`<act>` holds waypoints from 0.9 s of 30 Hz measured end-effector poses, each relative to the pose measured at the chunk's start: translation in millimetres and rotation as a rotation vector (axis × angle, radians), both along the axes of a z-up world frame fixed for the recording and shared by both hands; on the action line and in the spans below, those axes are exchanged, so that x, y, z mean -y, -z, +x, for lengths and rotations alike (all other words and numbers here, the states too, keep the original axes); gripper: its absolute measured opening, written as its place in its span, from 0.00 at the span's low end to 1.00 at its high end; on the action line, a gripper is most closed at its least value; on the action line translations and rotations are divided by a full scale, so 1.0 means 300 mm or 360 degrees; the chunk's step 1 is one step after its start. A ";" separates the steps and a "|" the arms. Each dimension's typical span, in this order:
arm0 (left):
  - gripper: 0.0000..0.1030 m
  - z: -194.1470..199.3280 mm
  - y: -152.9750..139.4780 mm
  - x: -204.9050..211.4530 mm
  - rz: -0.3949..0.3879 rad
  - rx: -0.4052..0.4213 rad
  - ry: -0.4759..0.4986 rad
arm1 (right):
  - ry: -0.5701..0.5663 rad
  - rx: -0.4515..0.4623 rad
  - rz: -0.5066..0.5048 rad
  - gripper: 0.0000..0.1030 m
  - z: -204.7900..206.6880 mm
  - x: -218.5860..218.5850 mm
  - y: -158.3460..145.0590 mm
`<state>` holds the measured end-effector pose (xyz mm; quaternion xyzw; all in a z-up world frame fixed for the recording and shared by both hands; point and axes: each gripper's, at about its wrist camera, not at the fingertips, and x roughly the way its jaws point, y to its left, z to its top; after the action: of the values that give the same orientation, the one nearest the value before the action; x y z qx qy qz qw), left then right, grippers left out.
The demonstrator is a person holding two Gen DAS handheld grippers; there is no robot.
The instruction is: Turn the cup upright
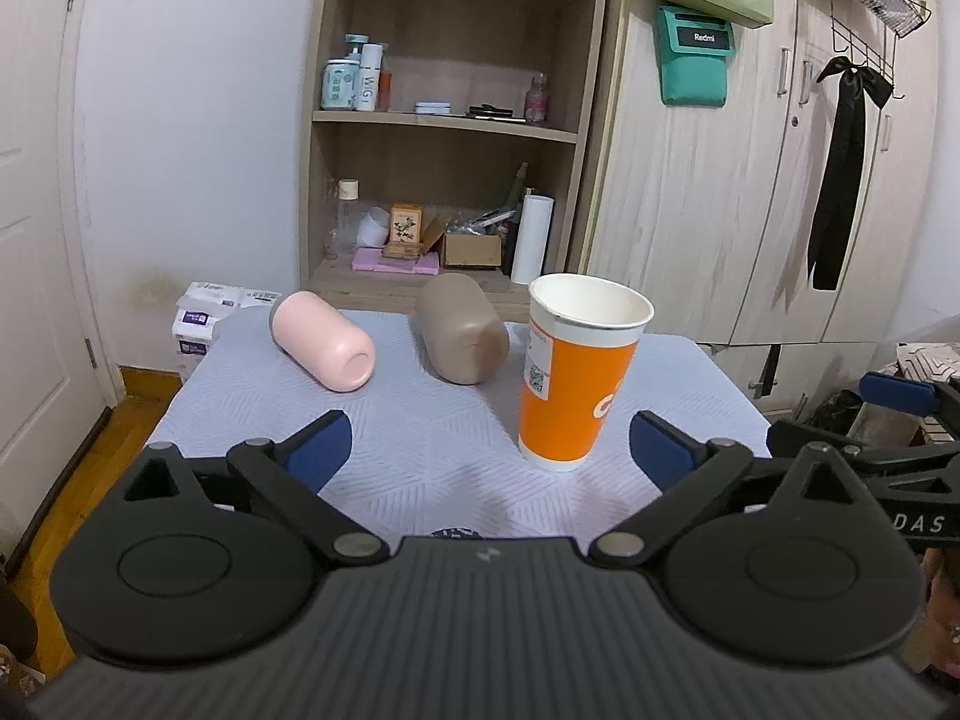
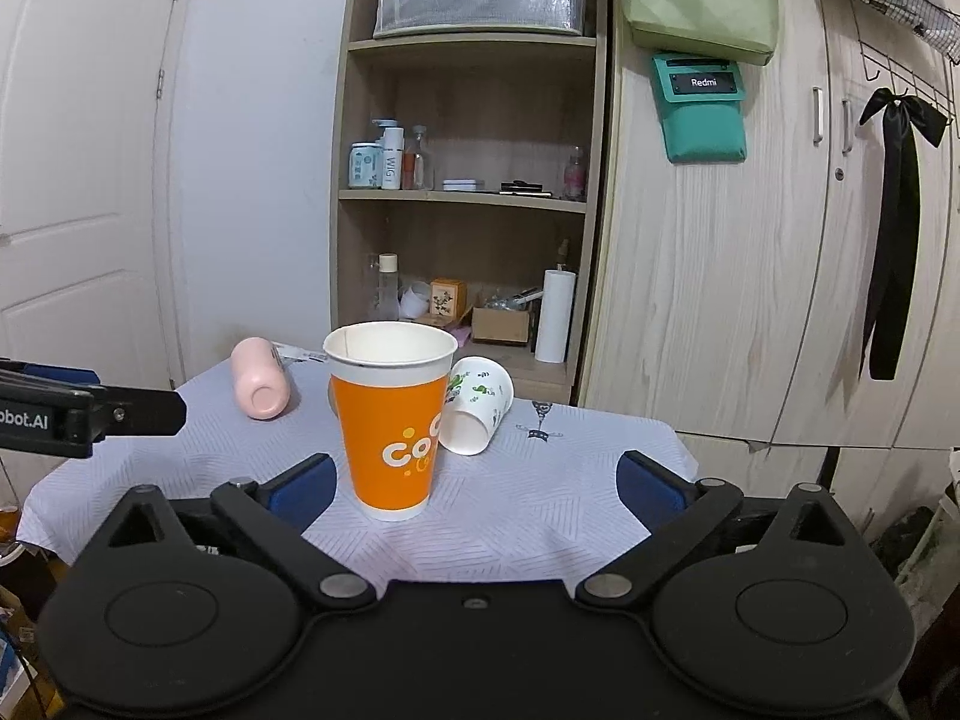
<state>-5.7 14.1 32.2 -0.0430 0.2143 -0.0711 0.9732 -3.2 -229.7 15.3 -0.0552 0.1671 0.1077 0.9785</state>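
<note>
An orange paper cup point(image 1: 570, 372) stands upright on the pale blue tablecloth point(image 1: 408, 420); it also shows in the right wrist view point(image 2: 390, 420). A pink cup point(image 1: 324, 339) and a brown cup point(image 1: 462, 330) lie on their sides behind it. A white printed paper cup point(image 2: 477, 405) lies on its side right of the orange cup. My left gripper point(image 1: 489, 450) is open and empty, just short of the orange cup. My right gripper point(image 2: 474, 480) is open and empty, with the orange cup towards its left finger. The brown cup is hidden in the right wrist view.
A wooden shelf unit point(image 1: 456, 120) with bottles and boxes stands behind the table. A wardrobe point(image 1: 750, 180) is to the right, a white door point(image 1: 30, 240) to the left. White packages point(image 1: 204, 318) sit by the table's far left corner.
</note>
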 end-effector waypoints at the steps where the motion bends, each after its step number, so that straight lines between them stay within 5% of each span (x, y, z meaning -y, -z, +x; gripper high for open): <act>1: 0.99 0.001 0.001 0.000 0.0000 -0.0004 -0.0001 | 0.0003 0.0000 -0.0001 0.99 -0.001 -0.002 0.000; 27: 1.00 0.026 0.029 -0.007 0.0060 -0.0170 -0.0135 | 0.0034 0.0002 -0.0038 1.00 -0.007 -0.024 0.006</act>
<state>2.1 16.2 23.6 -0.0375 0.2654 -0.0233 0.9631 -5.2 -222.6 13.5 -0.0652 0.1684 0.0952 0.9789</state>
